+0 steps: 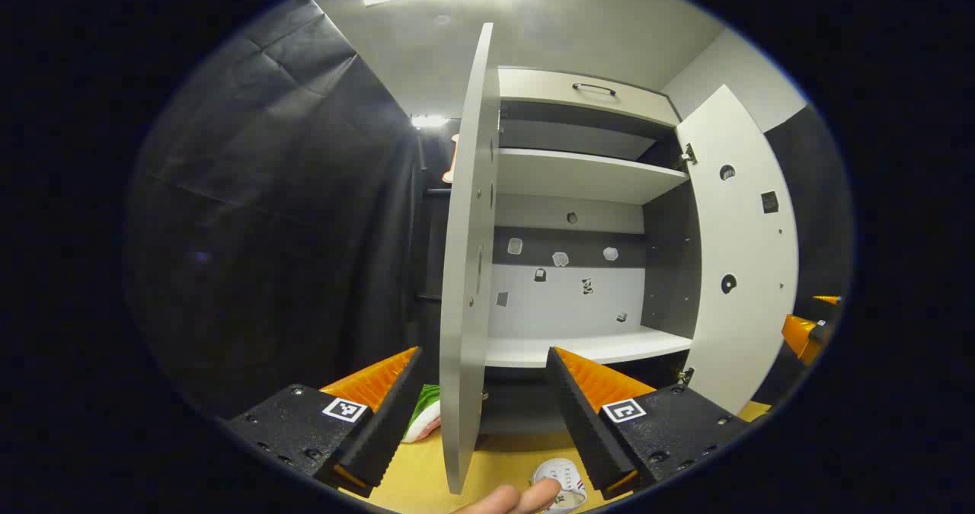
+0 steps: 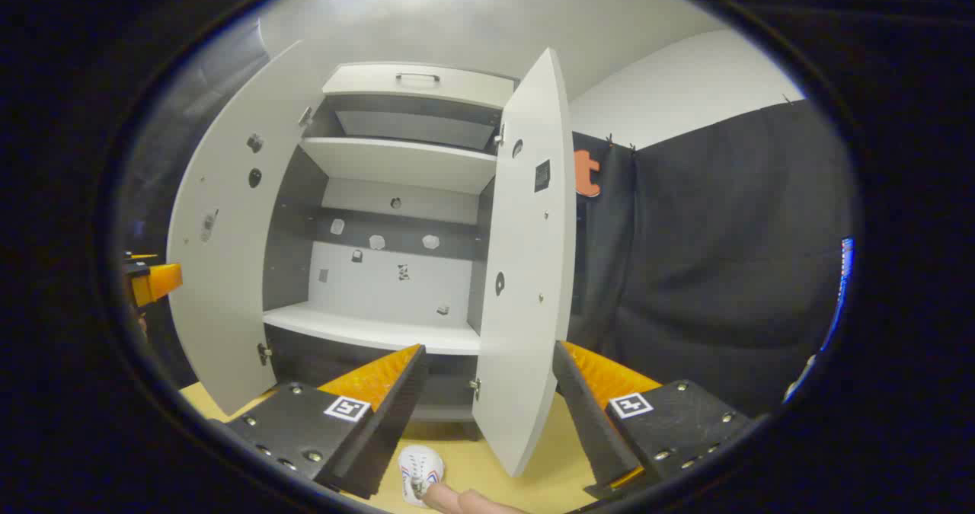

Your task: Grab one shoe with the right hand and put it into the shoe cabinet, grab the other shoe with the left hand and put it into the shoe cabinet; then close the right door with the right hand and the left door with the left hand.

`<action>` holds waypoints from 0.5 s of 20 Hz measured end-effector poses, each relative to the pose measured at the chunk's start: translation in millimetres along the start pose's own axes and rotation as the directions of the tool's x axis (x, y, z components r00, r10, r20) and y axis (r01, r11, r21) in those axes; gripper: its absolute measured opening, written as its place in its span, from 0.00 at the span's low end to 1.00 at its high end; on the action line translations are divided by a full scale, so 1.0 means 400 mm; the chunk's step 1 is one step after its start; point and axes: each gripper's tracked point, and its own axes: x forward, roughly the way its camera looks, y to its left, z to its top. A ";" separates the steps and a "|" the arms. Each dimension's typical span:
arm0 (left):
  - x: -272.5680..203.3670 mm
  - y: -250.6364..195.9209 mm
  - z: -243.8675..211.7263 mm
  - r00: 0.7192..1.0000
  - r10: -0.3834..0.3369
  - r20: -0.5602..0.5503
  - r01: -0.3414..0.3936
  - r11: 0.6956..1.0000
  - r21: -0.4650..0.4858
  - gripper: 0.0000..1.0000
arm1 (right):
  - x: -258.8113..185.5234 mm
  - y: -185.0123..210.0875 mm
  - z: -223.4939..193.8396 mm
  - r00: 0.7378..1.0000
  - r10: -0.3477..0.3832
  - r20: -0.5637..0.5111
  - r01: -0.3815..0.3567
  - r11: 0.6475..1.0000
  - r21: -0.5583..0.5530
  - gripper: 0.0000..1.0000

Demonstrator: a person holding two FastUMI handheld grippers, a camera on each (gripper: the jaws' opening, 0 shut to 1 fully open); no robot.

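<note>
1. Both tongs stand apart and grip nothing. The left gripper (image 1: 484,392) has its fingers spread to either side of the left door's edge without touching it; the right gripper (image 2: 487,381) likewise straddles the right door's edge, with no contact seen.
2. Shoe cabinet (image 1: 586,175): both doors stand wide open. The left door (image 1: 465,270) is seen edge-on in the left gripper view; the right door (image 2: 525,270) swings out toward the camera in the right gripper view.
3. Interior: an upper shelf (image 2: 400,162) and a lower shelf (image 2: 373,333) are visible, both bare of shoes. Small stickers dot the back panel (image 2: 388,289). A drawer front with a handle (image 2: 417,78) sits at the top.
4. Shoes: a white shoe (image 2: 420,470) with red and blue stripes lies on the yellow floor (image 2: 495,461) in front of the cabinet, below and between the right gripper's fingers. A person's finger (image 2: 465,500) touches or overlaps it; which one cannot be determined.
5. A second shoe (image 1: 423,415), white with green and pink, lies on the floor just left of the left door, partly hidden behind the left gripper's finger.
6. Opposite tongs: each view shows the other gripper at its outer margin, too small to judge.
</note>
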 end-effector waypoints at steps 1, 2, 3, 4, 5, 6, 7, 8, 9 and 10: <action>-0.029 0.005 0.005 1.000 0.004 0.002 -0.004 1.000 0.009 0.96 | -0.025 0.004 0.005 1.000 0.011 -0.003 -0.011 1.000 0.007 0.98; -0.055 0.007 0.012 1.000 0.011 0.003 -0.011 1.000 0.013 0.96 | -0.045 0.005 0.015 1.000 0.019 -0.002 -0.019 1.000 0.013 0.98; -0.078 0.008 0.013 1.000 0.014 -0.001 -0.014 1.000 0.017 0.96 | -0.062 0.004 0.028 1.000 0.022 0.004 -0.022 1.000 0.019 0.98; -0.099 0.009 0.016 1.000 0.017 -0.004 -0.017 1.000 0.021 0.96 | -0.078 0.003 0.036 1.000 0.026 0.009 -0.026 0.999 0.019 0.98; -0.114 0.011 0.014 1.000 0.021 -0.008 -0.021 0.999 0.026 0.96 | -0.091 0.002 0.040 1.000 0.028 0.009 -0.028 0.999 0.018 0.98; -0.127 0.013 0.014 1.000 0.024 -0.013 -0.024 0.999 0.029 0.96 | -0.105 0.004 0.044 0.999 0.032 0.012 -0.032 0.999 0.023 0.99; -0.133 0.014 0.013 1.000 0.024 -0.015 -0.023 0.999 0.028 0.96 | -0.114 0.006 0.046 0.999 0.036 0.013 -0.036 0.999 0.031 0.98; -0.138 0.012 0.012 1.000 0.021 -0.017 -0.021 0.999 0.026 0.96 | -0.121 0.008 0.045 0.999 0.043 0.016 -0.043 0.998 0.035 0.98; -0.139 0.014 0.010 1.000 0.020 -0.016 -0.020 1.000 0.024 0.93 | -0.127 0.008 0.043 0.999 0.045 0.016 -0.046 0.998 0.038 0.98; -0.142 0.017 0.007 1.000 0.022 -0.016 -0.022 1.000 0.022 0.96 | -0.132 0.007 0.034 0.999 0.044 0.012 -0.044 0.998 0.039 0.98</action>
